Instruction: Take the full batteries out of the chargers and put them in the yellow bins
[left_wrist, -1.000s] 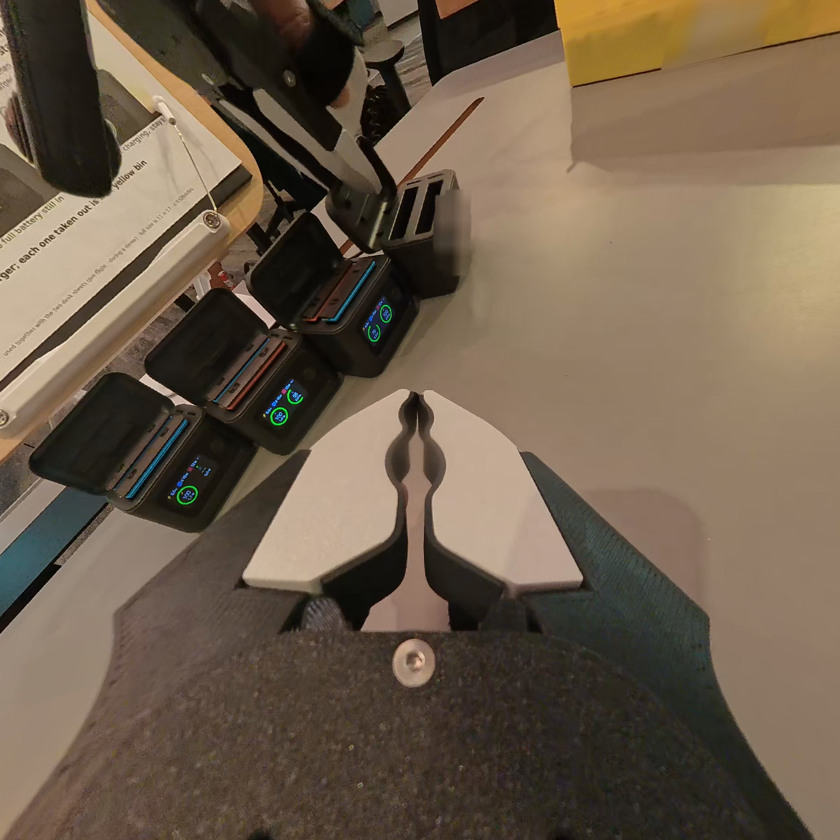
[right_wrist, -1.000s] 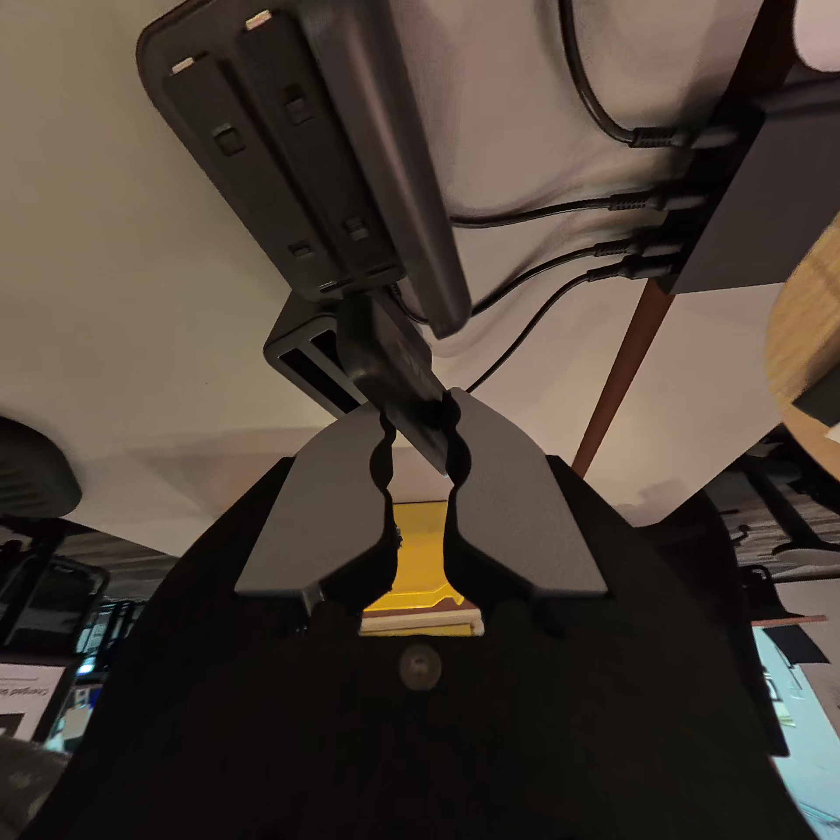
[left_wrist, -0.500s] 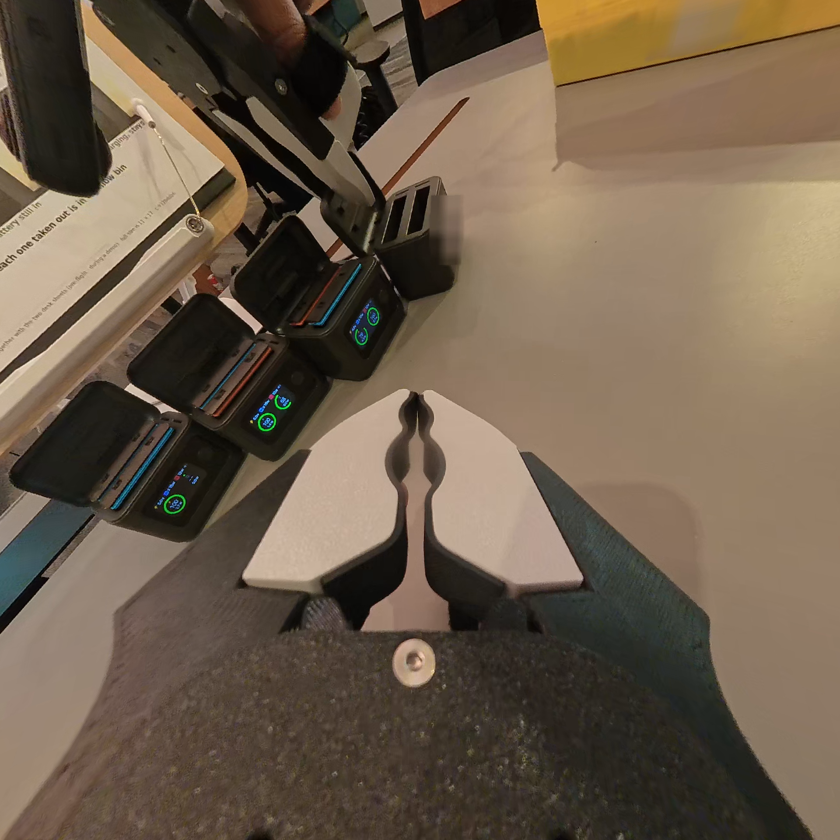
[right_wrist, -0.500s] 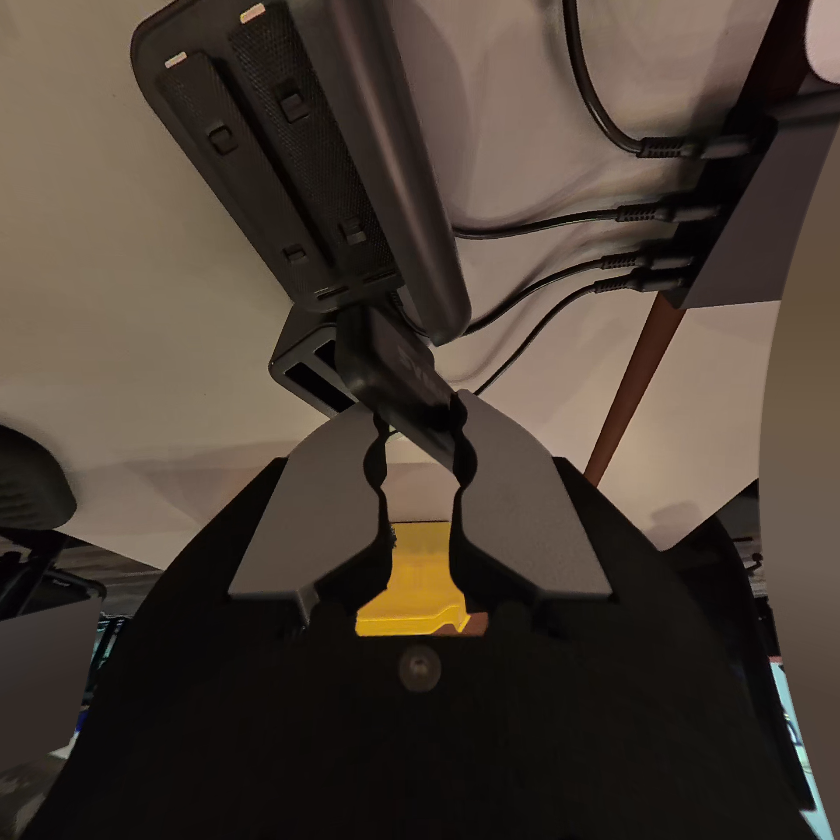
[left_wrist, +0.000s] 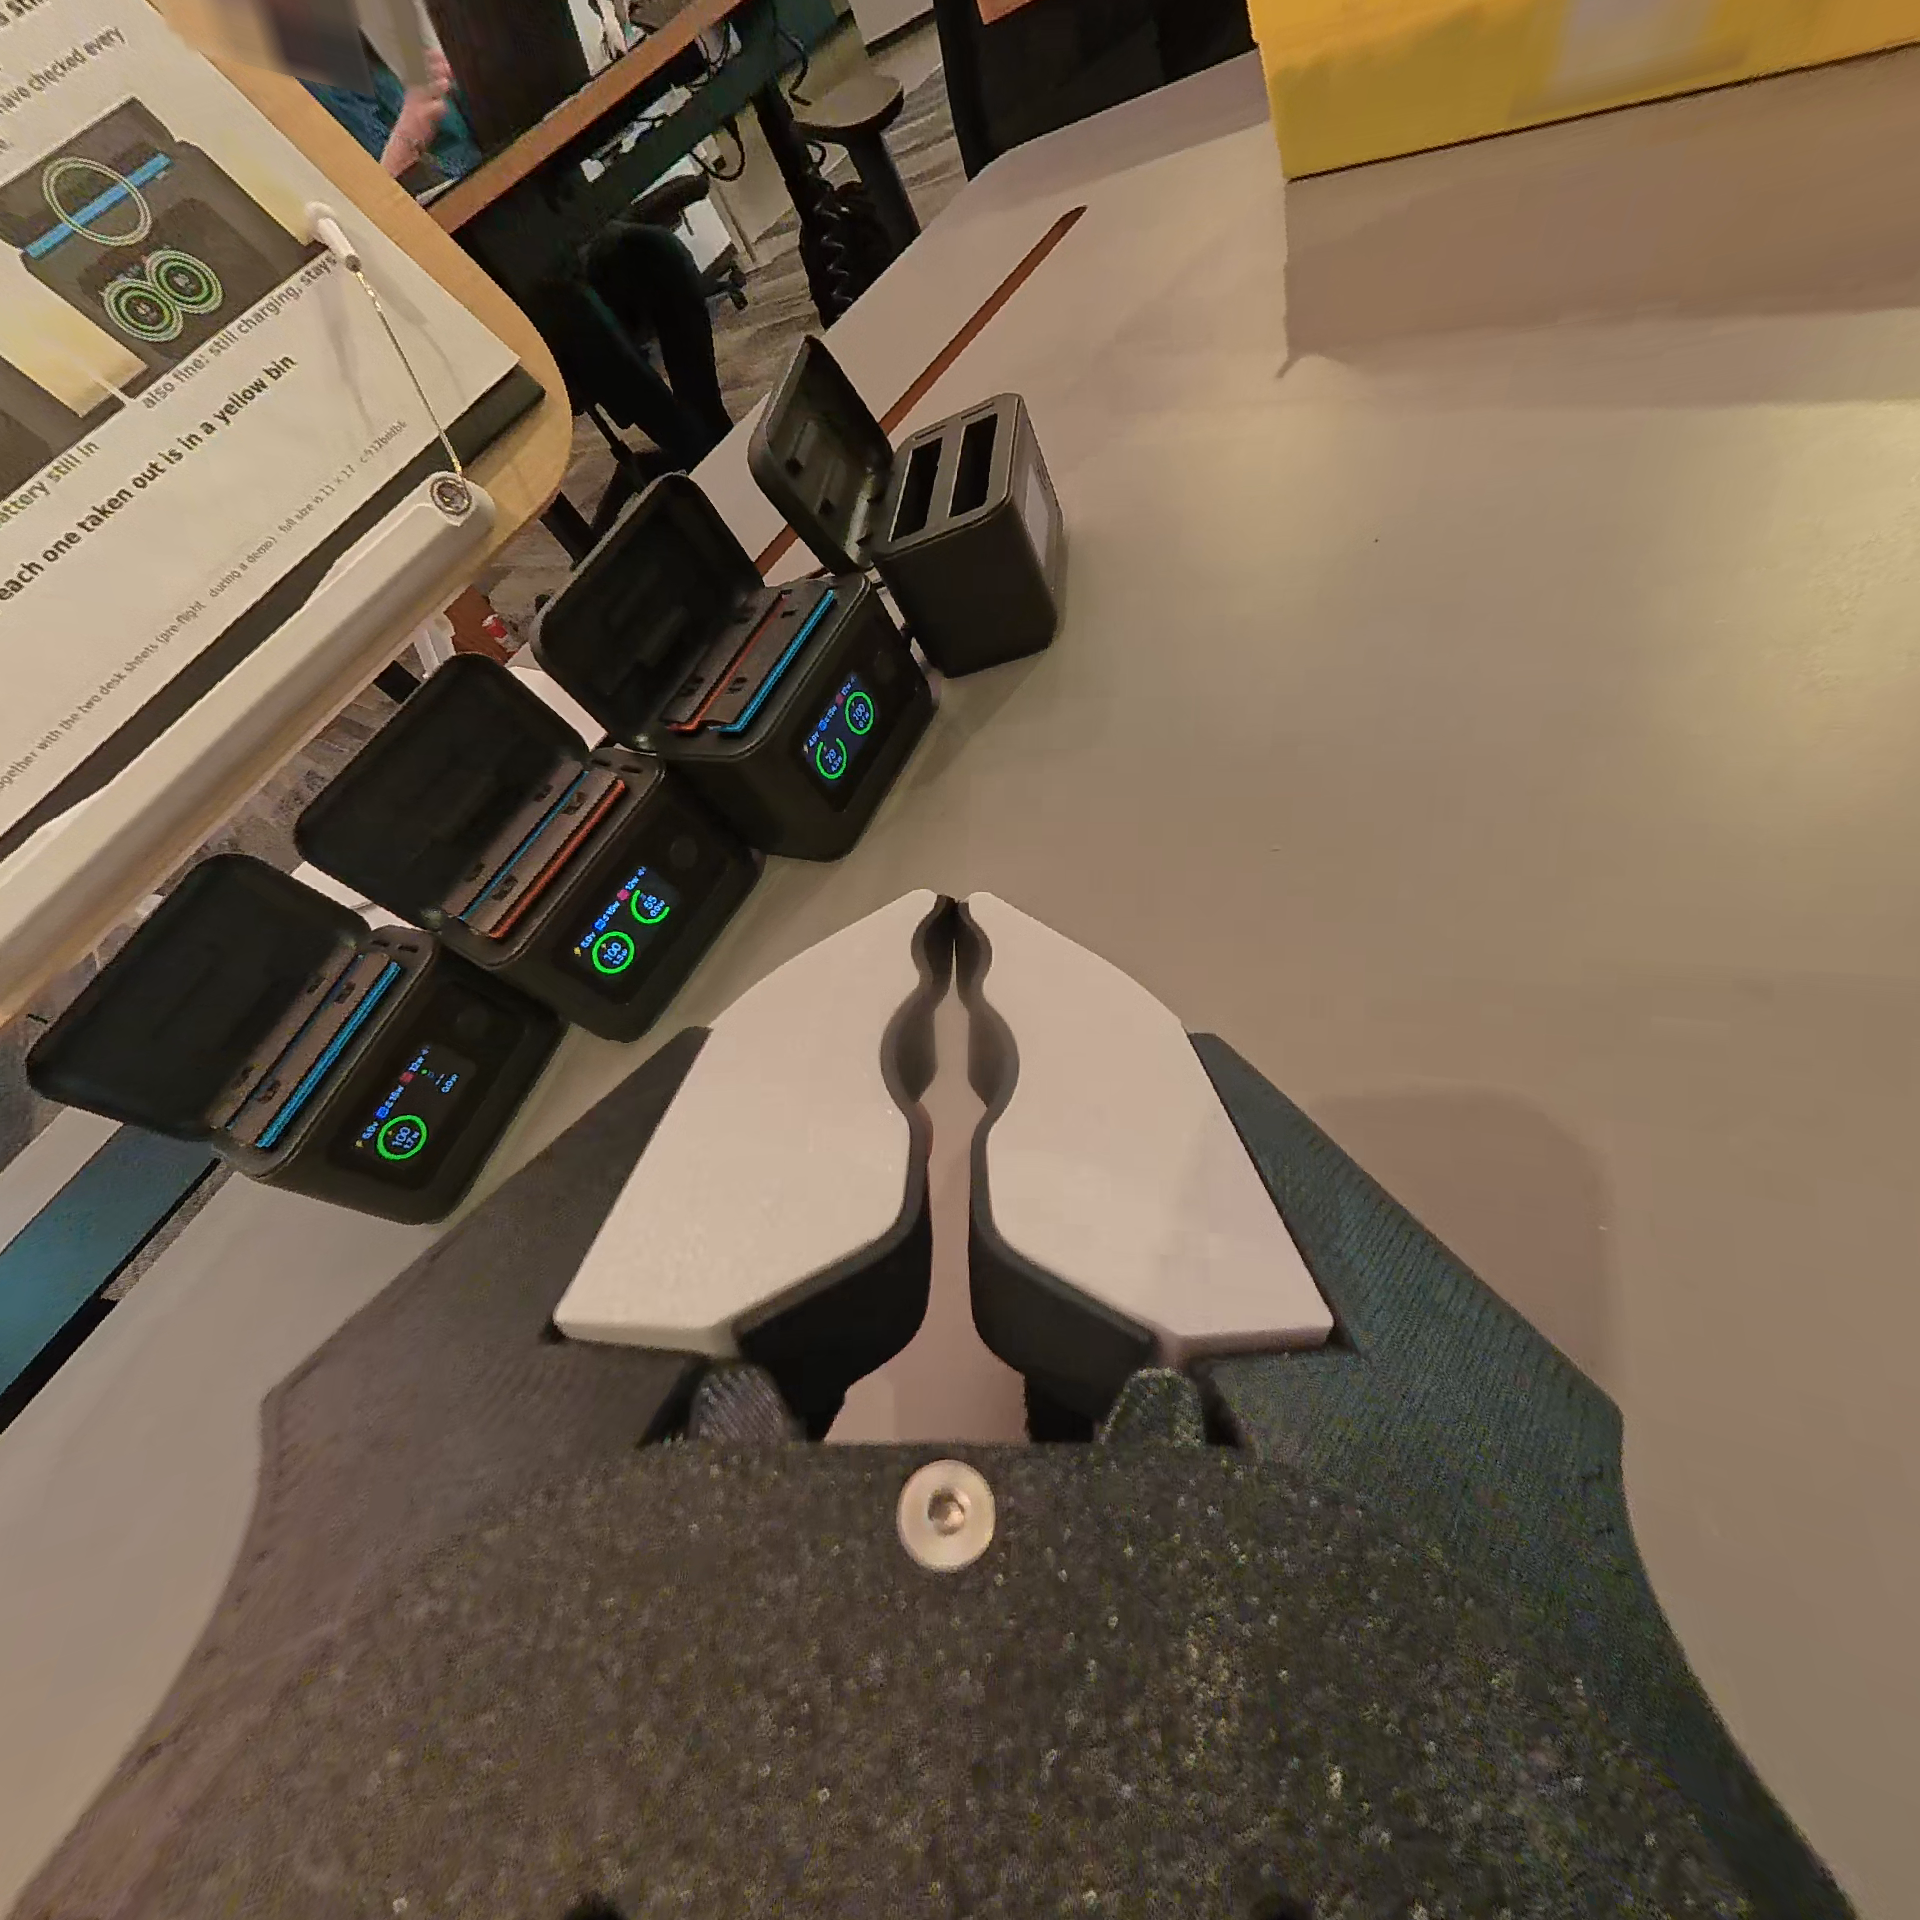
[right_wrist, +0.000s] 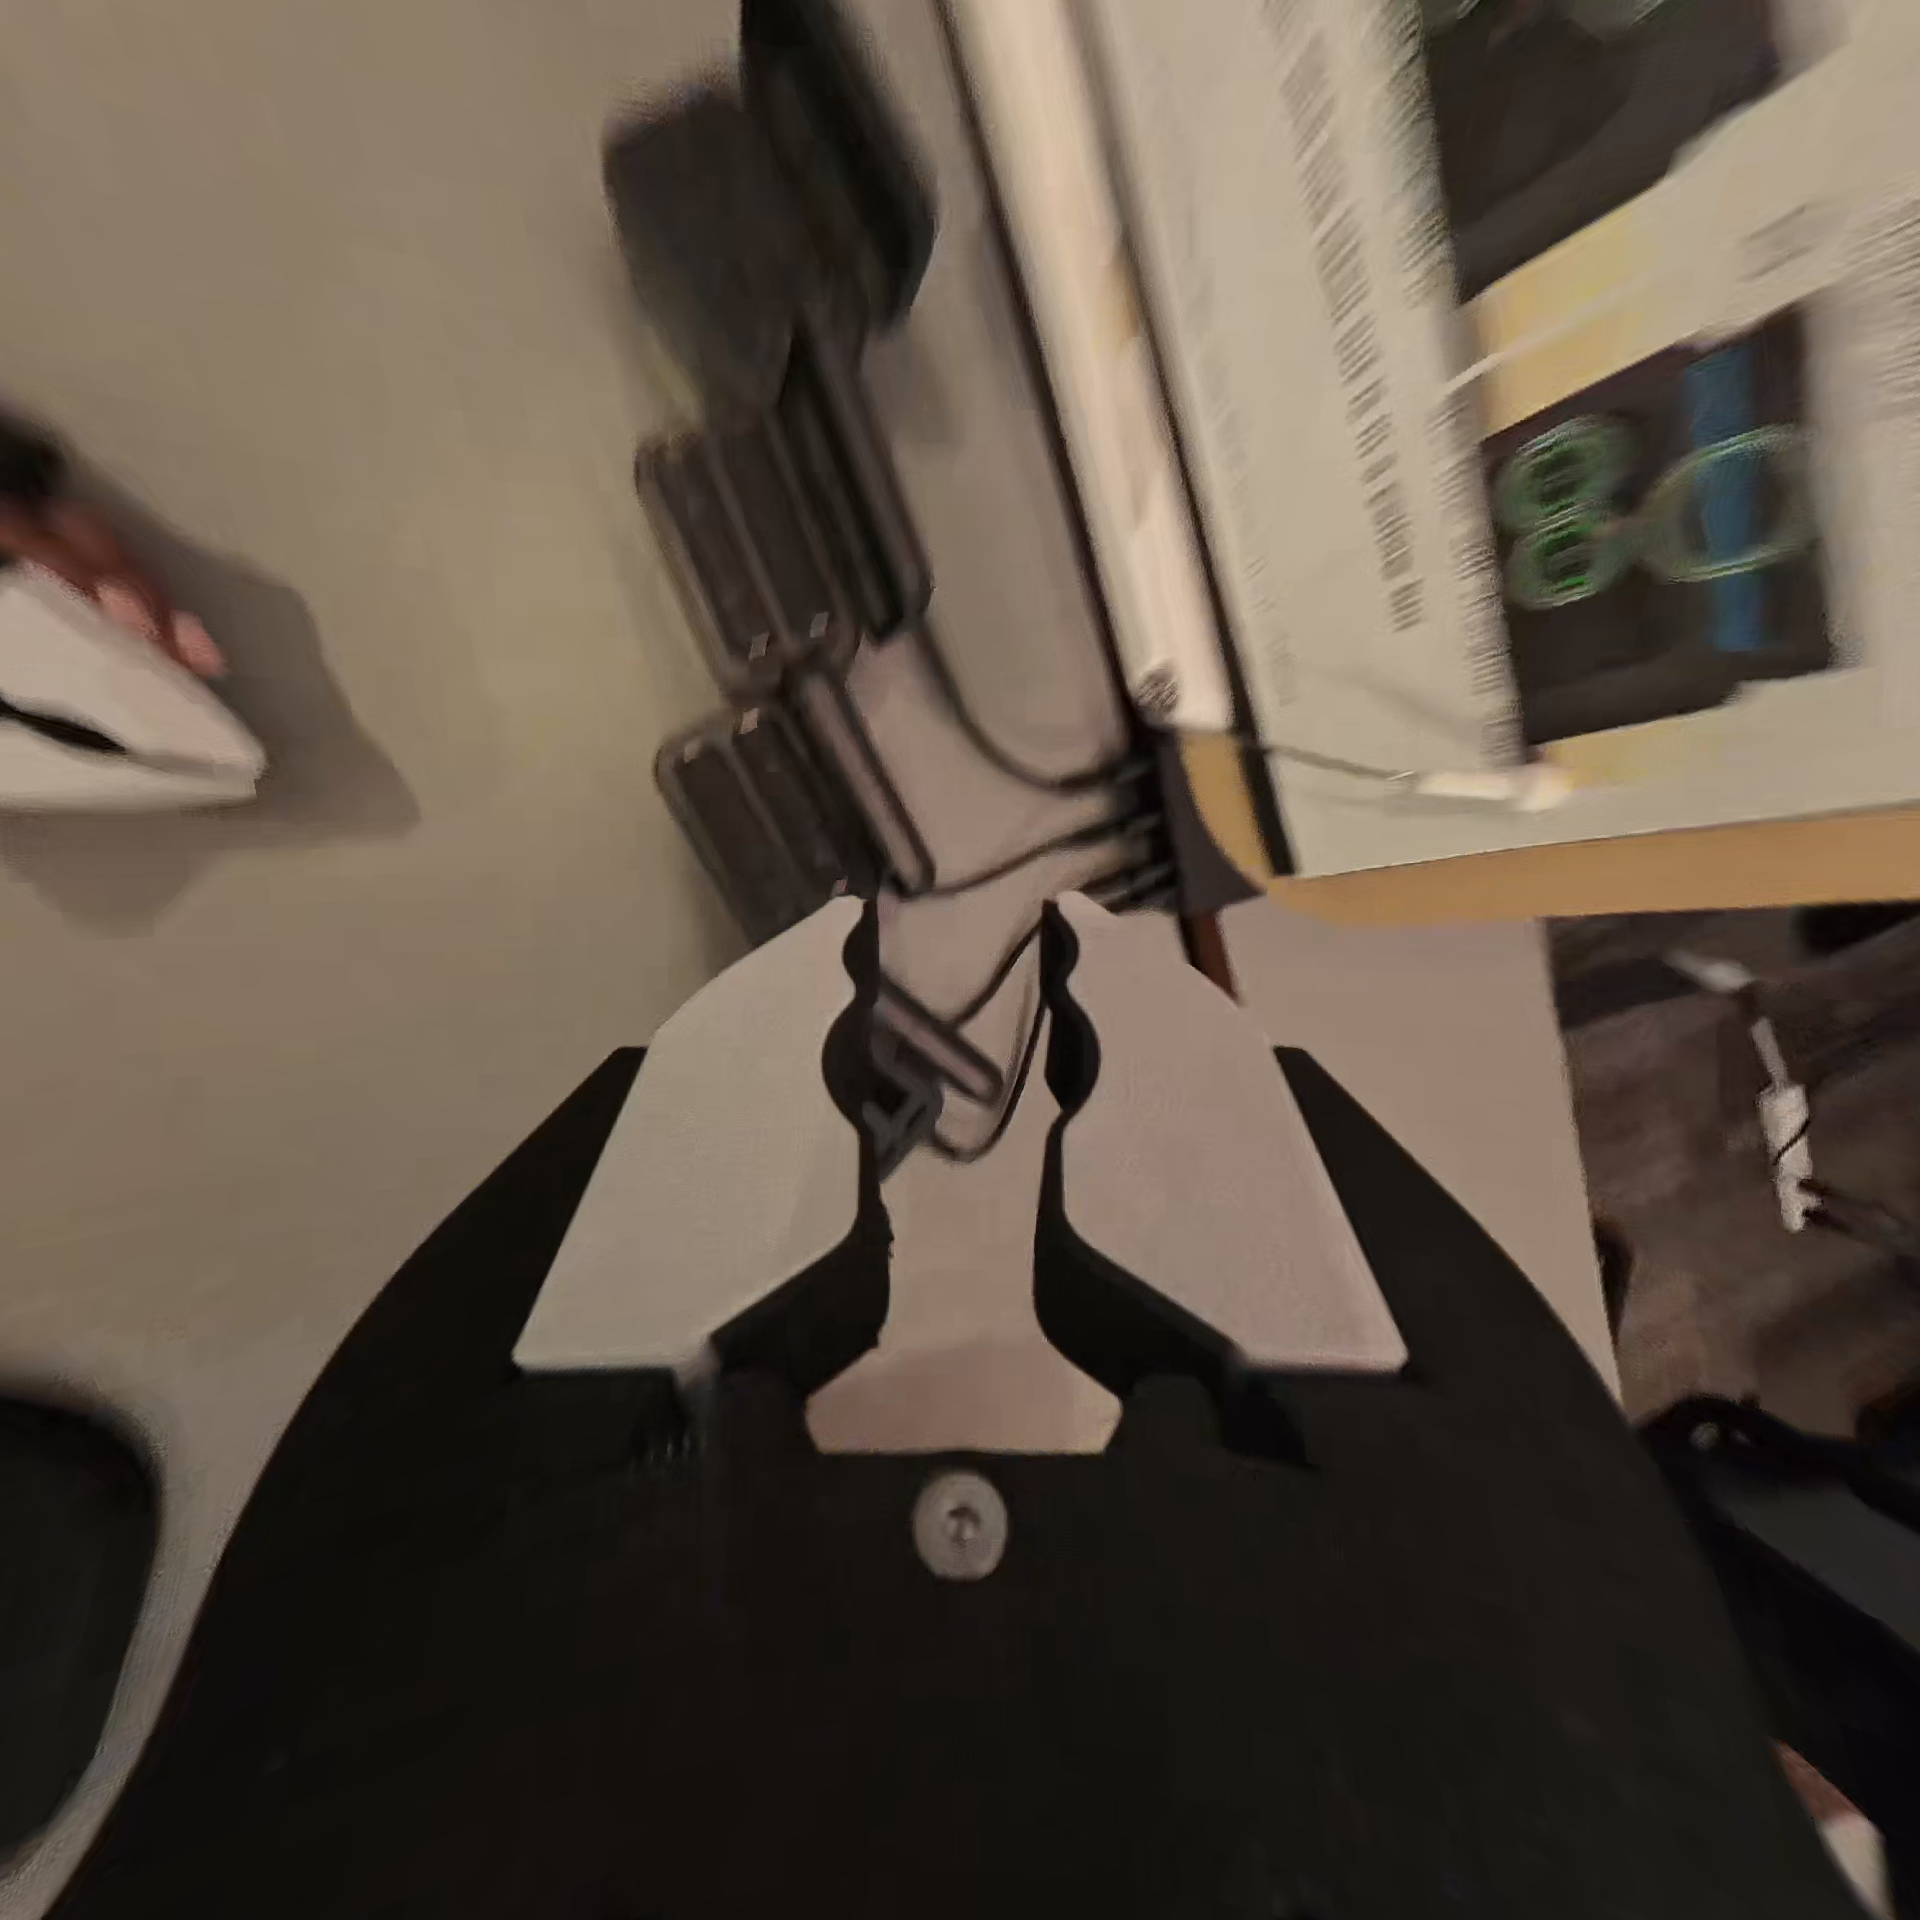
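Left gripper (left_wrist: 951, 906) clenched, empty, at 6 o'clock; four chargers (left_wrist: 790, 717) w/ batteries (left_wrist: 784, 655) toward 10, yellow bin (left_wrist: 1558, 73) at 1. Right gripper (right_wrist: 961, 914) released, empty, view blurred: risks misjudging its next grab.

Four black chargers (left_wrist: 727, 748) stand in a row on the bench (left_wrist: 1455, 831), lids open. Three hold blue- and orange-edged batteries (left_wrist: 774, 665); the farthest charger (left_wrist: 966, 540) is empty. A yellow bin (left_wrist: 1558, 73) stands beyond.
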